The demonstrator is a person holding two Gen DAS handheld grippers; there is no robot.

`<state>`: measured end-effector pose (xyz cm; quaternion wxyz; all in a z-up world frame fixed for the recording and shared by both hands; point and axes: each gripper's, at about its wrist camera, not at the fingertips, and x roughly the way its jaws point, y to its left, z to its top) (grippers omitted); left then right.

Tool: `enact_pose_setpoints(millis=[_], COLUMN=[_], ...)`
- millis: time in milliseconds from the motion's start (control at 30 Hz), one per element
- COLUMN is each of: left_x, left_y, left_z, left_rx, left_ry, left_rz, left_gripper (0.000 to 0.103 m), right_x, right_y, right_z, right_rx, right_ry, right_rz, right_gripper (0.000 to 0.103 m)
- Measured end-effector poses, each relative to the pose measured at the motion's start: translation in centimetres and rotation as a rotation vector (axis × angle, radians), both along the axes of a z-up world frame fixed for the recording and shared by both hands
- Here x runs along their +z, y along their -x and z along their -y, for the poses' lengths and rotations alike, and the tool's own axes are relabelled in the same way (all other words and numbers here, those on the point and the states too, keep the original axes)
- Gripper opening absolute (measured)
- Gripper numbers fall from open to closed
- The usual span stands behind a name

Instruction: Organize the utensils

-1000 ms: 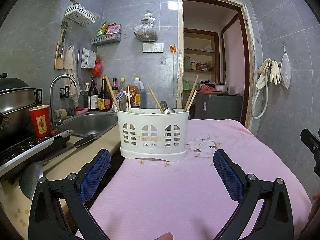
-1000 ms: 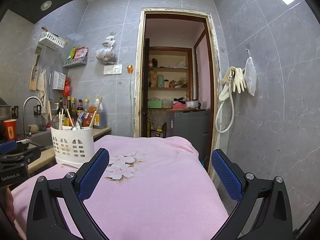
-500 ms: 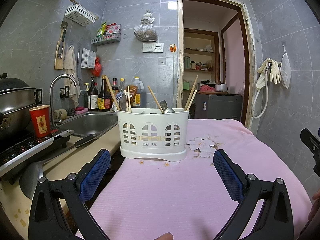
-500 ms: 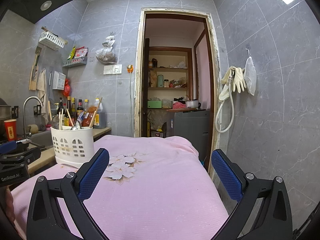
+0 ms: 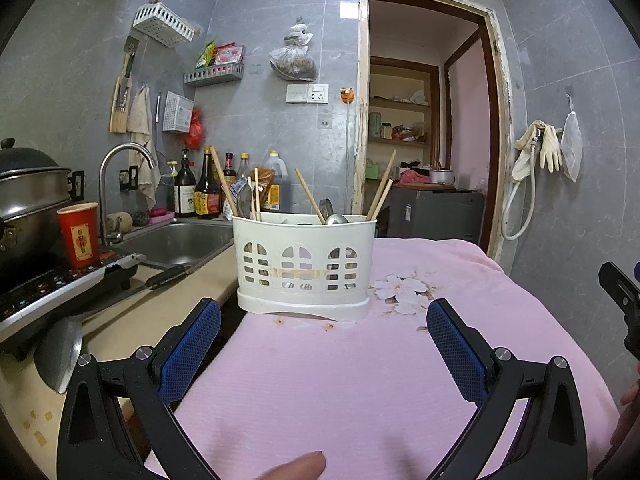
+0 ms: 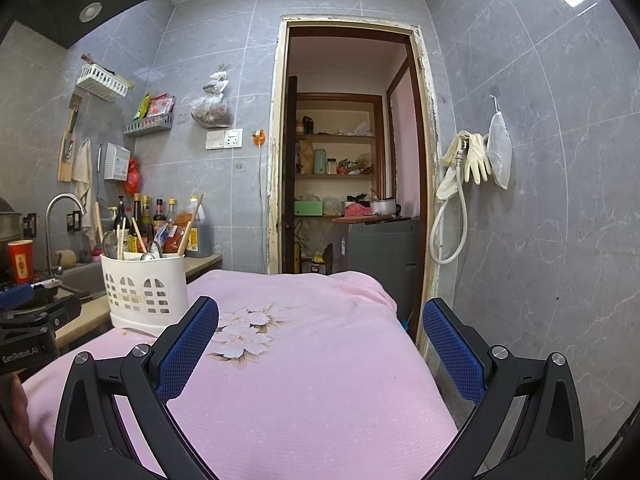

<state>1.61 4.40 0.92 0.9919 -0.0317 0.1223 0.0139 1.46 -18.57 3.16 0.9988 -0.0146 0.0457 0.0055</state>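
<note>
Left gripper (image 5: 323, 322): I hold it spread wide with nothing between the blue pads, low over the pink cloth (image 5: 360, 380).

Right gripper (image 6: 320, 320): also spread wide and empty, over the same cloth, aimed at the doorway.

Caddy (image 5: 304, 266): straight ahead of my left gripper, standing upright on the cloth's far edge, beside the counter; from my right gripper it sits ahead and off to the left.

Utensils: chopsticks (image 5: 382, 190) and at least one spoon (image 5: 336, 219) stand in the caddy, leaning at mixed angles. I cannot tell which compartment each is in.

Progress: the utensils I can see are already in the caddy, and I see none loose on the cloth. That fits a finished job with both grippers drawn back; it equally fits one where the sticks and spoons are yet to be sorted inside the caddy. The pictures do not settle which.

Possible leftovers: a ladle (image 5: 60, 356) lies on the counter to the left of my left gripper, and a dark-handled tool (image 5: 166, 276) lies by the sink. Whether they belong to the task I cannot say.

Left view only: the ladle, the pot and hob at far left, the caddy's front openings close up, a fingertip at the bottom edge.

Right view only: the cloth's whole right side, bare of utensils, and the left gripper's body at the left edge.
</note>
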Motion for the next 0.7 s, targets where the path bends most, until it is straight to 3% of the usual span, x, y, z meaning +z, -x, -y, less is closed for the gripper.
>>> enact_pose_setpoints(millis=[700], left_x=[-0.30], left_y=[-0.05], left_z=[0.30], left_rx=[0.014], left_ry=[-0.041], left_rz=[0.001], left_gripper=[0.101], right_x=[-0.07], right_y=[-0.03], right_z=[0.16], right_rx=[-0.003], right_ry=[-0.001], right_rz=[-0.006], right_gripper=[0.103])
